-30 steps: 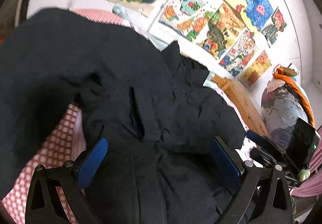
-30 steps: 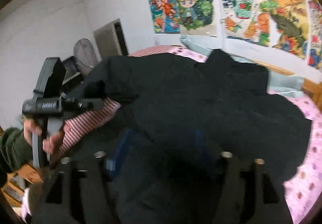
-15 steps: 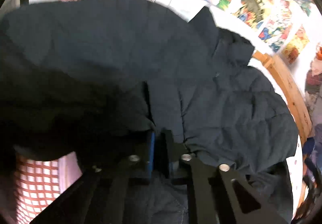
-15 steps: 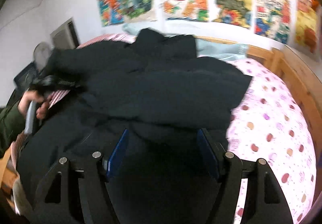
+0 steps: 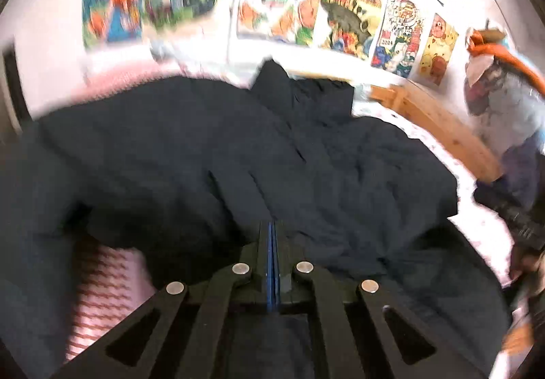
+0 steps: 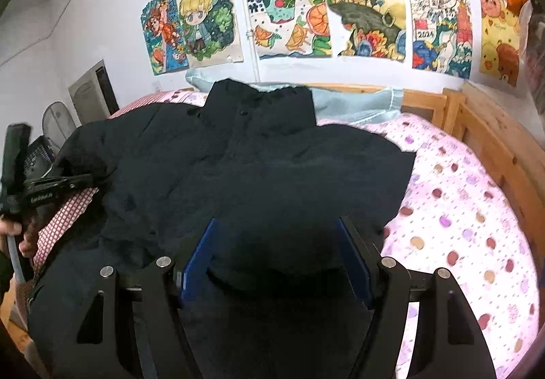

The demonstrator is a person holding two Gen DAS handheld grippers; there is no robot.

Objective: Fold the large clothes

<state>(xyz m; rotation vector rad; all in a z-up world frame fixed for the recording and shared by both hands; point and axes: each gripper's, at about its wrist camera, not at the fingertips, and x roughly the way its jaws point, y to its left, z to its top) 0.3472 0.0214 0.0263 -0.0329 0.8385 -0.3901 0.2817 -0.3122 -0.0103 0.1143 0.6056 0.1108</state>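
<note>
Black fabric: a dark padded jacket (image 6: 259,181) lies spread over the bed (image 6: 477,242), filling the middle and lower left of the right wrist view; collar toward the upper centre of the frame.
Jacket edges: right edge runs from the collar down to a corner at centre right, then slants back toward lower centre; left side drapes off the bed edge at lower left.
Left gripper (image 5: 272,236): lower centre of its own view, jaws pressed together with only a thin blue line of pad between them; tips sit against a jacket (image 5: 238,157) fold, but whether cloth is caught between them cannot be told, and the frame is motion-blurred.
Left gripper, other view: seen at far left centre (image 6: 81,179), its tip touching the jacket's left edge; a hand (image 6: 13,236) holds its handle below.
Right gripper (image 6: 276,259): lower centre, jaws spread wide, blue pads (image 6: 197,259) either side of a rounded jacket fold, not visibly squeezing it.
Open room: pink spotted sheet (image 6: 460,208) lies bare along the right of the frame, between the jacket edge and the wooden bed frame (image 6: 494,147).
Upper edge: a pale blue cloth (image 6: 354,103) lies behind the collar, against the wall.
Wall: coloured drawings (image 6: 368,7) across the top of both views.
Left margin: red checked sheet (image 5: 102,280) shows under the jacket at lower left of the left wrist view.
</note>
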